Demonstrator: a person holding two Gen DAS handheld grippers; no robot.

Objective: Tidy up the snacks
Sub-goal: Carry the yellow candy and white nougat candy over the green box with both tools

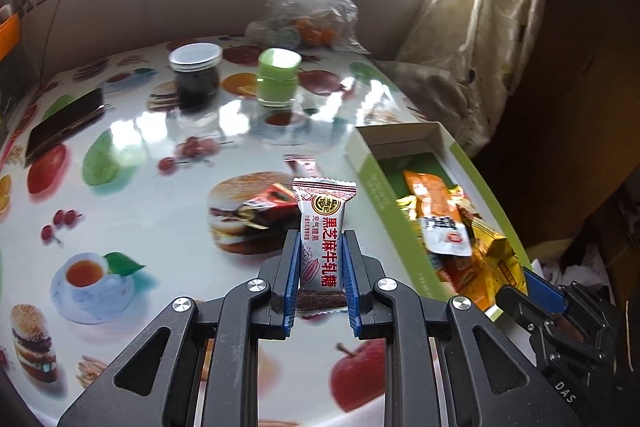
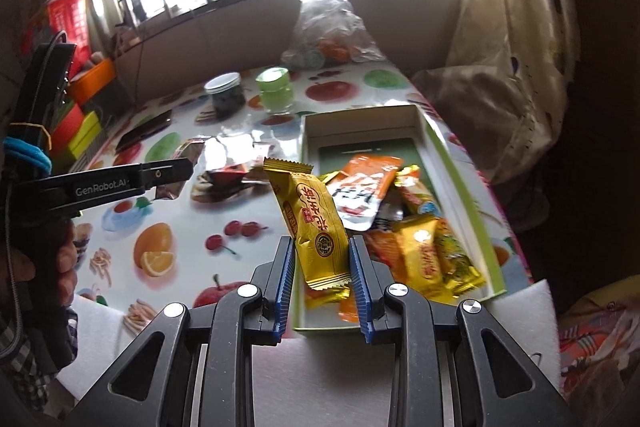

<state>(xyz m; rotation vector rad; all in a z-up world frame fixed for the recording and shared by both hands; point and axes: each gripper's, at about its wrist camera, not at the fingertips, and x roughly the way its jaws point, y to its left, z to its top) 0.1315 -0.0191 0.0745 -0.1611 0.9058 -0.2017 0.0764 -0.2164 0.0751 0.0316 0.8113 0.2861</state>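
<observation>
Left wrist view shows the left gripper (image 1: pixel 321 251) clamped on one white candy wrapper (image 1: pixel 322 241), held upright above the fruit-print table (image 1: pixel 160 187). Right wrist view shows the right gripper (image 2: pixel 322 257) gripping one gold candy wrapper (image 2: pixel 316 223), tilted over the near end of one green-edged box (image 2: pixel 464 187) holding a pile of snack packets. Beyond, one red-and-black wrapper (image 1: pixel 266 205) lies loose on the table. Farther off stand two jars, one dark (image 1: pixel 196 75) and one green (image 1: pixel 278 77), then one plastic bag (image 1: pixel 312 3).

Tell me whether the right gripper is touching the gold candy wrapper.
Touching. The right wrist view shows the right gripper with both blue pads pressed against the sides of the gold candy wrapper, holding it up above the box.
</observation>
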